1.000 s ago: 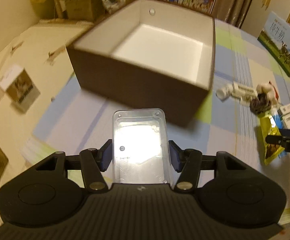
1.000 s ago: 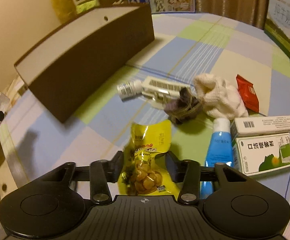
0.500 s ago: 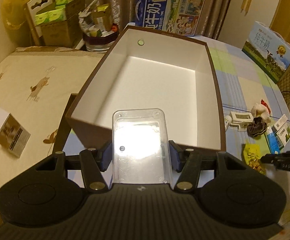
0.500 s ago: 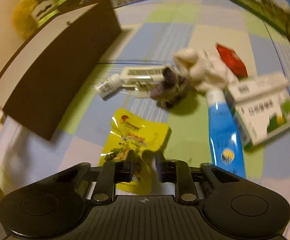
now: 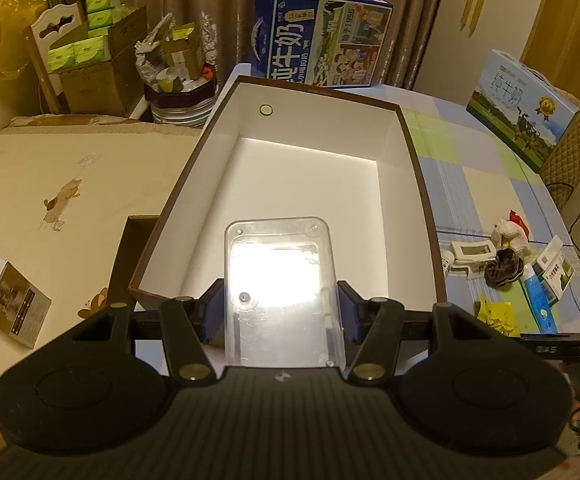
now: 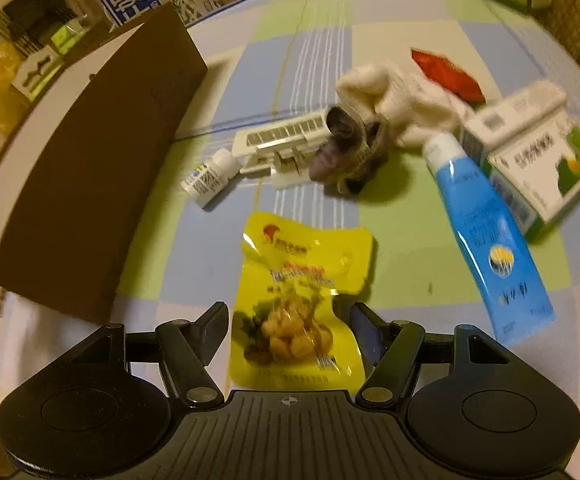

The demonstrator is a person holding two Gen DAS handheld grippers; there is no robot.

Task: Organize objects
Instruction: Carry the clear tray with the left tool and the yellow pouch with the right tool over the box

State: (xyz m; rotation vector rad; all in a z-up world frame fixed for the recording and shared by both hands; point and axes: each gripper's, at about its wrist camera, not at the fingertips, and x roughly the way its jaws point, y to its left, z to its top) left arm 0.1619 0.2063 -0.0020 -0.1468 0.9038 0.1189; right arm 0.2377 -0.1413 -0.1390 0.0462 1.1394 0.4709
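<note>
My left gripper [image 5: 280, 312] is shut on a clear plastic case [image 5: 282, 292] and holds it over the near end of the brown box [image 5: 419, 184], whose white inside is bare. My right gripper [image 6: 288, 328] is open, its fingers on either side of a yellow snack pouch [image 6: 301, 296] lying on the checked cloth. The pouch also shows in the left wrist view [image 5: 495, 316].
Beyond the pouch lie a small white bottle [image 6: 210, 176], a white clip [image 6: 286, 144], a dark scrunchie [image 6: 349, 152], a cream cloth [image 6: 401, 104], a red packet [image 6: 445, 76], a blue tube [image 6: 485, 236] and medicine boxes [image 6: 537, 156]. Milk cartons [image 5: 321, 36] stand behind the box.
My left gripper has carried the clear case up and forward over the box's near edge. My right gripper closed in toward the yellow pouch, then opened wide again around it.
</note>
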